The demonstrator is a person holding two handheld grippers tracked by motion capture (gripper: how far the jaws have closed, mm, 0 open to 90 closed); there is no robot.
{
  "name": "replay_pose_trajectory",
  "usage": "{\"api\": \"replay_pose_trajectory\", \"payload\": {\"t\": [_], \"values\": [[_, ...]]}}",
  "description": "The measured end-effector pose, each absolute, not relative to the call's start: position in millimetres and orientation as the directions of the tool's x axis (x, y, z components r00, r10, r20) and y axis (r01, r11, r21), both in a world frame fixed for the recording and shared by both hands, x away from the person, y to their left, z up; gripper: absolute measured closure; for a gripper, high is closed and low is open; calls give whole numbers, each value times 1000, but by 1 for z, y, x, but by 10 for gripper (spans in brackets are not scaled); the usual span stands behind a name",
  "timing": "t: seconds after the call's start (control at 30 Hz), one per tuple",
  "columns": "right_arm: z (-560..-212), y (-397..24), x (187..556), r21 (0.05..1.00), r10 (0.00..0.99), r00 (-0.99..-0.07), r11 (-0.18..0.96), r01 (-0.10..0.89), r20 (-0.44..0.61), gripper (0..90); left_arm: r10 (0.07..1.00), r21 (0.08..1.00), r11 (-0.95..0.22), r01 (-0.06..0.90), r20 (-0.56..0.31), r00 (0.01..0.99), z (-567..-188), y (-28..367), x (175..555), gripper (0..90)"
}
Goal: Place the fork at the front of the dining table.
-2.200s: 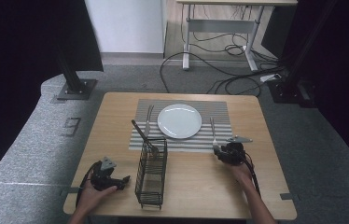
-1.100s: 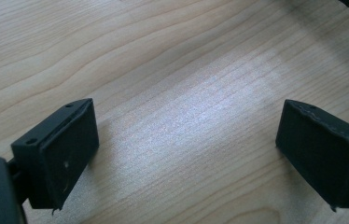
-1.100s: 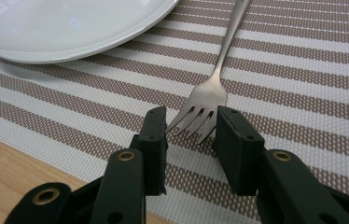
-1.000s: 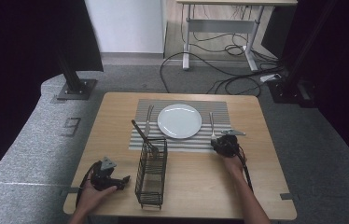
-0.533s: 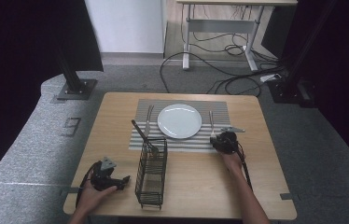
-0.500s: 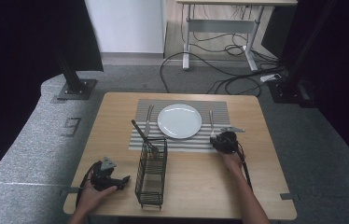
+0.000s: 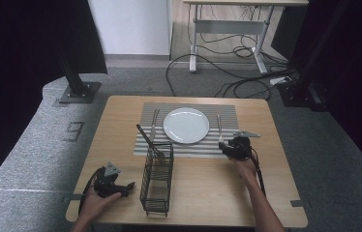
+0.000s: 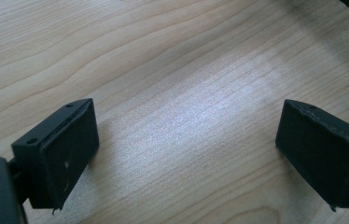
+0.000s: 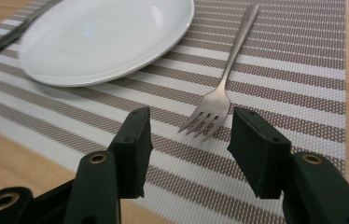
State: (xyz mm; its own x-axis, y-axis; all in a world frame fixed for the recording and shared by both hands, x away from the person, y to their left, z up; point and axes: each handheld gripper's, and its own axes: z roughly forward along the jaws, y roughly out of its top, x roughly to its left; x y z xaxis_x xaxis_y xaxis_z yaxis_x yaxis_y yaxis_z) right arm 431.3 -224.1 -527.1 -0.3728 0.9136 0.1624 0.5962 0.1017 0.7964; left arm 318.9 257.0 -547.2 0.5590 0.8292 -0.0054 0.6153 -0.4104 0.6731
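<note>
In the right gripper view, the right gripper (image 9: 189, 149), jaws apart and empty, faces the fork (image 9: 224, 88) on the striped placemat (image 9: 303, 74), tines nearest, handle running toward one o'clock.

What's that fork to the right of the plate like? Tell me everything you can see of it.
The fork is plain silvery metal, with a long slim handle and four tines. It lies flat on the striped mat, right of the white plate without touching it, tines toward the person and handle pointing away. The right claw is open, with the tines just ahead of the gap between its jaws; nothing grips the fork.
</note>
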Motion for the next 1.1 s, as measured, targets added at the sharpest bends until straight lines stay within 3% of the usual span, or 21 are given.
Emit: {"api": "replay_pose_trajectory", "payload": {"t": [0.33, 1.1], "values": [[-522, -228, 396, 801, 884, -449, 171, 574, 133, 447, 829, 673, -410, 615, -5, 559, -547, 257, 319, 56], [-512, -264, 320, 839, 859, -497, 175, 515, 126, 447, 830, 673, -409, 616, -6, 558, -547, 257, 319, 53]]}}
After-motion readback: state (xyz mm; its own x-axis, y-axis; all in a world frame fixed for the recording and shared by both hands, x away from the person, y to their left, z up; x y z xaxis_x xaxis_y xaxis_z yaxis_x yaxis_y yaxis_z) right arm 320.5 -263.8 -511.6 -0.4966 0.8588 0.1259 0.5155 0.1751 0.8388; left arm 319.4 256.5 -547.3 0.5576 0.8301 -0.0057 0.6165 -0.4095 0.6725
